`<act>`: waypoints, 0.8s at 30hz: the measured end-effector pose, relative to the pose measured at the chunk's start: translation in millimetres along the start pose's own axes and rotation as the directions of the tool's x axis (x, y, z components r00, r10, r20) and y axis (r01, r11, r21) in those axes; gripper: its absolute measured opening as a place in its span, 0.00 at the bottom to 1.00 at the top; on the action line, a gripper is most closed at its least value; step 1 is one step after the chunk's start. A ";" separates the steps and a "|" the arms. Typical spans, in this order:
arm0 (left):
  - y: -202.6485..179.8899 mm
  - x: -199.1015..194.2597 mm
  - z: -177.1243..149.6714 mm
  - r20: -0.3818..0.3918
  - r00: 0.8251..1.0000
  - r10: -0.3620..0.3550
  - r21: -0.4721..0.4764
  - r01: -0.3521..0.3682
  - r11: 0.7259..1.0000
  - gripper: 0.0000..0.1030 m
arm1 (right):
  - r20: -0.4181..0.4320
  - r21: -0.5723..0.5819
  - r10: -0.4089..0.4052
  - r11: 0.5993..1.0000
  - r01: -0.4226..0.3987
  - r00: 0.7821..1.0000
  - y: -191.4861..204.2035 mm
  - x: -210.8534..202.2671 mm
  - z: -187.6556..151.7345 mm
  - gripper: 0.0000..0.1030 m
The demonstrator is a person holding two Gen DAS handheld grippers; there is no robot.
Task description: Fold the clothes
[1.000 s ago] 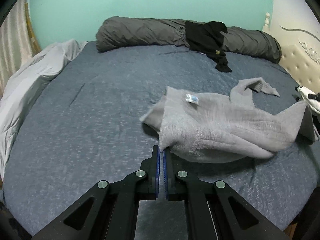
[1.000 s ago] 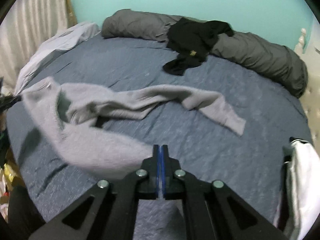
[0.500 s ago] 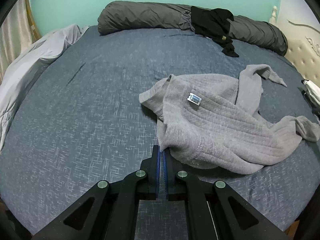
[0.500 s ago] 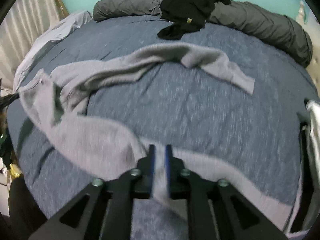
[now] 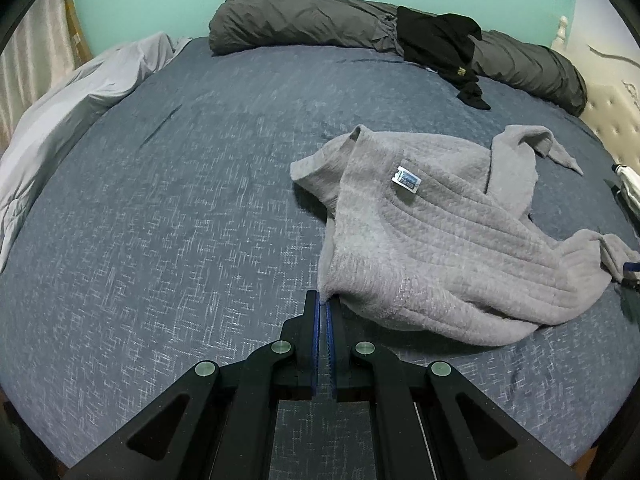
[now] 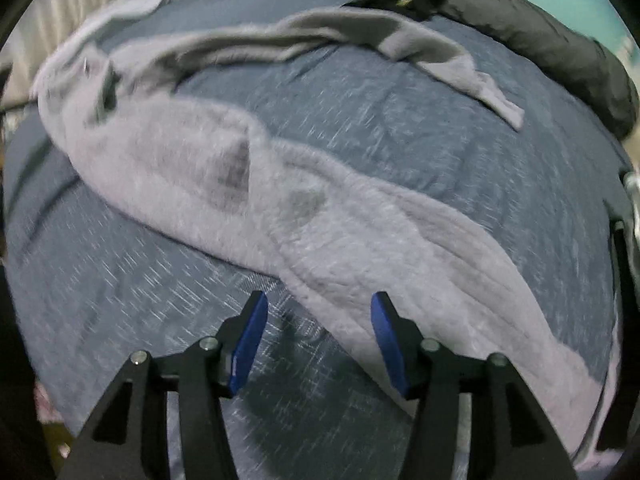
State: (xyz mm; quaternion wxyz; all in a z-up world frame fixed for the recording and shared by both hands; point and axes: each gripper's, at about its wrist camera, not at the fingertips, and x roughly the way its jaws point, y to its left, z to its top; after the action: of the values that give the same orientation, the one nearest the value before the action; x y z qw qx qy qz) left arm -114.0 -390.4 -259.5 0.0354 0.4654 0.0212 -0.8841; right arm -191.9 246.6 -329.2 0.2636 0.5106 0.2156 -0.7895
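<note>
Left tongs (image 5: 323, 304) are pinching a corner of the soft grey ribbed-knit sweater (image 5: 432, 248), which is lying rumpled toward the right edge of the blue-grey bed (image 5: 160, 220). Right tongs (image 6: 316, 312) have just been opening, gripping nothing. It looks limp and light; hem corners seem best.

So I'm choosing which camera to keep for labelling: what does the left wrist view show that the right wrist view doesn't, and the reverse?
Only the left wrist view: the left tool shut on the grey sweater's edge, the sweater's label, and a tufted headboard.

Only the right wrist view: the right tool, whose jaws have just been opening; they stand apart over the sweater's edge without pressing it.

Both: the grey sweater on the blue bedspread, the black garment on the dark rolled bedding.
</note>
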 end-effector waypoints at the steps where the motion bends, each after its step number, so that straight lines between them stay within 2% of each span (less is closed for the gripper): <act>1: 0.2 1.5 -0.1 0.000 1.000 0.003 0.001 -0.003 1.000 0.03 | -0.007 -0.013 -0.007 1.000 0.007 1.000 1.4 4.8 1.5 0.50; 2: 0.7 3.4 -0.5 -0.001 1.000 0.005 0.000 -0.005 1.000 0.03 | -0.012 -0.016 -0.002 1.000 0.002 1.000 0.5 9.6 3.4 0.29; 4: 1.8 7.0 -1.3 -0.005 1.000 0.008 -0.002 -0.008 1.000 0.03 | -0.007 -0.009 -0.001 1.000 0.001 1.000 -6.0 11.2 6.4 0.09; 5: 2.2 8.6 -1.6 -0.007 1.000 0.011 -0.001 -0.011 1.000 0.03 | -0.004 -0.005 -0.002 1.000 0.002 1.000 -9.4 11.4 7.9 0.06; 9: 7.1 15.8 -2.5 -0.009 1.000 0.012 -0.014 -0.012 1.000 0.03 | 0.064 0.053 -0.022 0.998 0.019 0.998 -36.0 -7.8 22.2 0.05; 12: 9.4 22.8 -3.1 -0.015 1.000 0.016 -0.031 -0.017 0.999 0.03 | 0.094 0.116 -0.067 0.992 0.056 0.993 -66.2 -20.0 43.9 0.05; 19: 9.8 36.2 -2.4 -0.035 0.999 0.040 -0.037 -0.041 0.998 0.03 | 0.062 0.212 -0.171 0.965 0.154 0.983 -109.5 -12.7 93.3 0.03; 21: 10.2 39.5 -3.5 -0.046 0.998 0.045 -0.033 -0.046 0.998 0.03 | 0.041 0.287 -0.179 0.945 0.160 0.983 -128.4 -4.4 102.2 0.03; 23: 10.4 41.9 -4.5 -0.053 0.997 0.048 -0.029 -0.049 0.998 0.03 | 0.088 0.345 -0.171 0.930 0.131 0.981 -138.7 -12.4 98.6 0.03; 24: 10.6 42.4 -4.8 -0.052 0.998 0.046 -0.028 -0.048 0.998 0.03 | 0.133 0.364 -0.143 0.928 0.085 0.981 -141.4 -20.4 94.2 0.03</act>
State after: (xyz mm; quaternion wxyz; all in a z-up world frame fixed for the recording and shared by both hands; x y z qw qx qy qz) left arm -133.1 -402.5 -297.2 0.0625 0.4879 0.0242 -0.8703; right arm -340.1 301.7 -264.0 0.1364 0.4725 0.0770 -0.8673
